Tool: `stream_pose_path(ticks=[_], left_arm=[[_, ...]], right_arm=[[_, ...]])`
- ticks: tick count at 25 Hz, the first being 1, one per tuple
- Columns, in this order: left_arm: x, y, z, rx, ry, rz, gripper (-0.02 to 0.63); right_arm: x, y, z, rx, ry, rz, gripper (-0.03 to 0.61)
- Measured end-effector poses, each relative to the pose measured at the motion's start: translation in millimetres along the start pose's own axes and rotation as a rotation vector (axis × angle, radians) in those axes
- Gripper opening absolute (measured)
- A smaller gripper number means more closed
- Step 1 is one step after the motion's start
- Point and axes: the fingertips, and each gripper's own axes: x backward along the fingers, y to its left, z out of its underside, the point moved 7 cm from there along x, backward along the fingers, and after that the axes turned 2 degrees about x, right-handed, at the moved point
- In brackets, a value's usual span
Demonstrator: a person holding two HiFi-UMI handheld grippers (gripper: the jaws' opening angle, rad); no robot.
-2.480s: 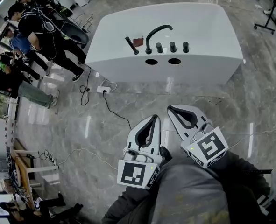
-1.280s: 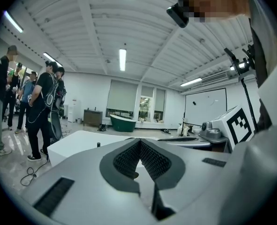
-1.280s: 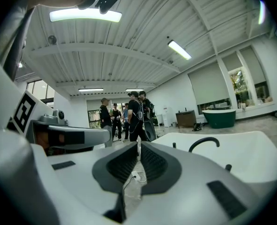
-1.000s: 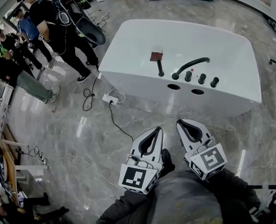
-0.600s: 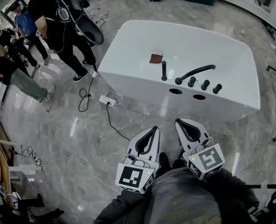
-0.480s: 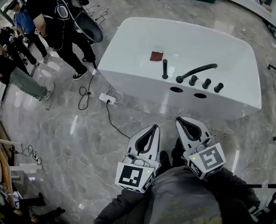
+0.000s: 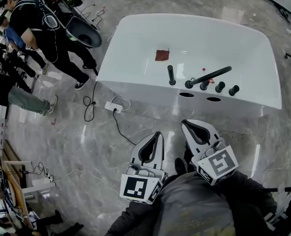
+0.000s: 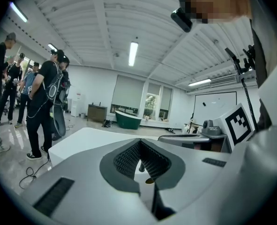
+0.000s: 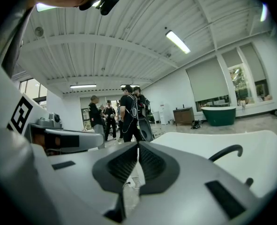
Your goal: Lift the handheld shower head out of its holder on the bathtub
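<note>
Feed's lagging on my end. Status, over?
Left tool and right tool shut, empty, short of tub. Shower head upright on its rim, untouched. Power strip on floor, left of the path.

On the near rim of the bathtub [image 7: 224, 38] — shower head [image 7: 171, 75] left of spout [image 7: 211, 75] and knobs [image 7: 220, 87]; people [image 7: 37, 28] beyond its left end.

The black handheld shower head [image 7: 171, 75] stands upright on the near rim of the white bathtub [image 7: 243, 43], beside the curved faucet [image 7: 209, 76]. The left tool [image 7: 157, 134] and right tool [image 7: 184, 123] hang side by side, short of the tub.
</note>
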Motion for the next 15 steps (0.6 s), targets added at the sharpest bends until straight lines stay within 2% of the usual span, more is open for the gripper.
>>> stream_pose_path(ticks=[6, 15], left_arm=[[-53, 7, -10, 0.012, 0.030, 0.013, 0.002], [-109, 18, -29, -0.009, 0.035, -0.020, 0.002]], right_arm=[[-26, -45, -7, -0.027, 0.022, 0.013, 0.006], [-65, -95, -25, -0.022, -0.003, -0.023, 0.006]])
